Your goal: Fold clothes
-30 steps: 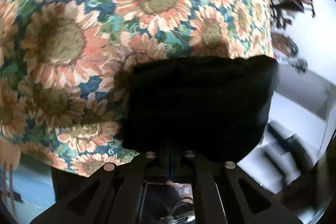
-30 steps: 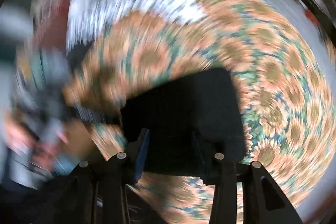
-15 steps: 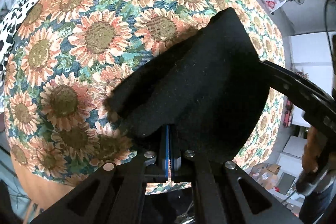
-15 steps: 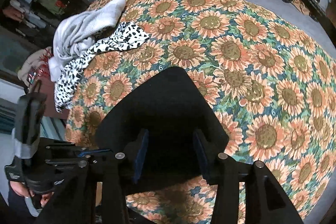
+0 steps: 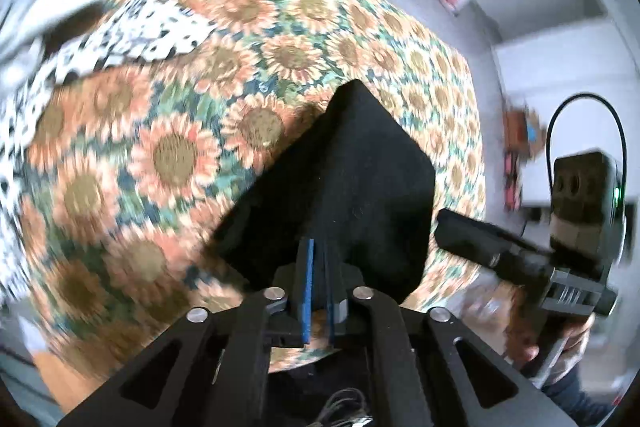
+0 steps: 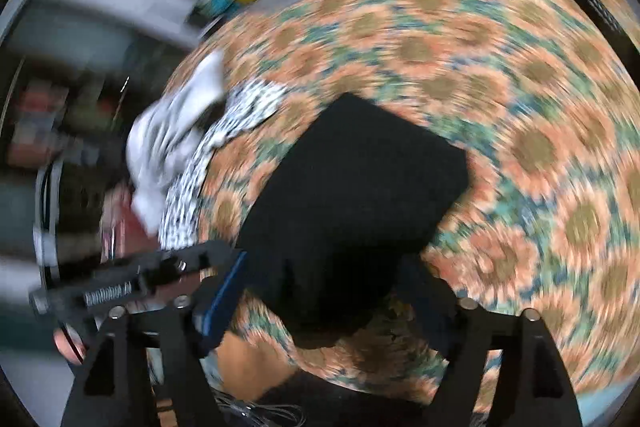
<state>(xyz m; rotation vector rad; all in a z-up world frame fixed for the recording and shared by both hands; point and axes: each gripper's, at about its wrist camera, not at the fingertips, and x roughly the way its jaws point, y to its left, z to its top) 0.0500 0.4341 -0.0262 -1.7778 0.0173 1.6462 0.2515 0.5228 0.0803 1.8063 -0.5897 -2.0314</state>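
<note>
On the sunflower-cloth counter (image 5: 280,39) the folded black garment (image 5: 352,187) is lying flat, the left gripper (image 5: 318,267) just parting narrowly at its near edge and the right gripper (image 6: 320,303) spreading wide, seemingly letting it settle.

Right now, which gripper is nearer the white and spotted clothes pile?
Left. The left gripper is at the black cloth's near edge on the side facing the pile. The right gripper, jaws spread wide, is on the cloth's far side.
</note>
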